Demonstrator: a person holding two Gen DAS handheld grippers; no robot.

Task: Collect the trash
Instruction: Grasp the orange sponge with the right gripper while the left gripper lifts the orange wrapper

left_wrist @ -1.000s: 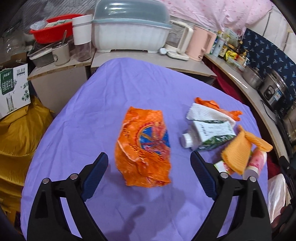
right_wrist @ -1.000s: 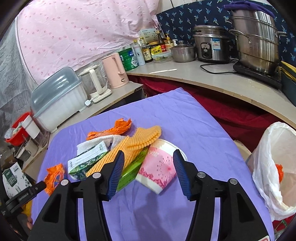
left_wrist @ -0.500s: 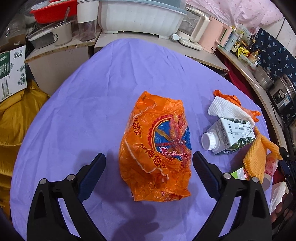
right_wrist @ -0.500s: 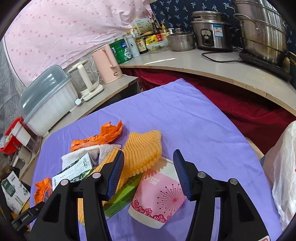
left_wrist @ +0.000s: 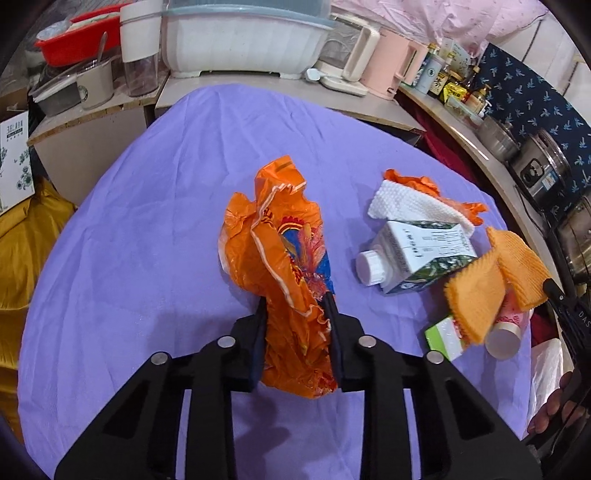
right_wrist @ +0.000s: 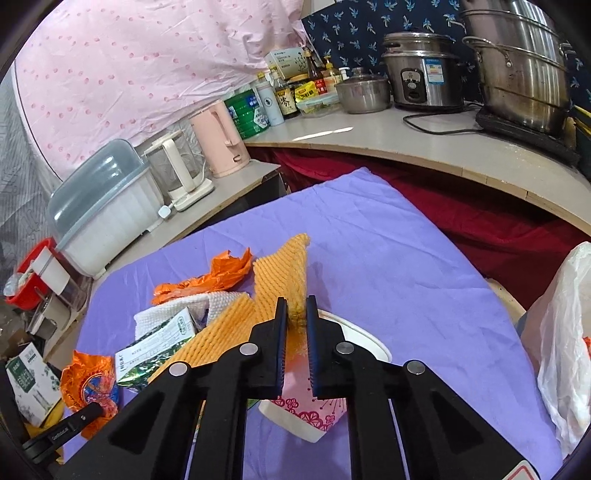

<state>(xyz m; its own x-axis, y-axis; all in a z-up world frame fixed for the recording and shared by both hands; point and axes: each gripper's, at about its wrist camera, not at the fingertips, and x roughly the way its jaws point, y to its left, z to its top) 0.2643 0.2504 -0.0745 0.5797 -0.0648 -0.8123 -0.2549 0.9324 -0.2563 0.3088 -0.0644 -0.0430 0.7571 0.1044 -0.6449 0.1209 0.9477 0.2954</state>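
Both grabs made: left gripper (left_wrist: pixel 295 306) jaws pinch the orange wrapper (left_wrist: pixel 280 251), right gripper (right_wrist: pixel 295 314) jaws the yellow foam net (right_wrist: pixel 284 273) (lift, then carry to the white bag (right_wrist: pixel 565 339)).

A lived-in home kitchen

Around the purple-clothed table (right_wrist: pixel 369 240) runs a curved countertop (right_wrist: pixel 369 140): beyond the table's far edge stand a lidded dish drainer (right_wrist: pixel 103 210), a glass electric kettle (right_wrist: pixel 177 170) and a pink kettle (right_wrist: pixel 221 142); further right along the counter sit sauce bottles (right_wrist: pixel 284 98), a rice cooker (right_wrist: pixel 421 77) and a stacked steel steamer pot (right_wrist: pixel 517 62). A blue patterned backsplash (right_wrist: pixel 354 33) rises behind them.
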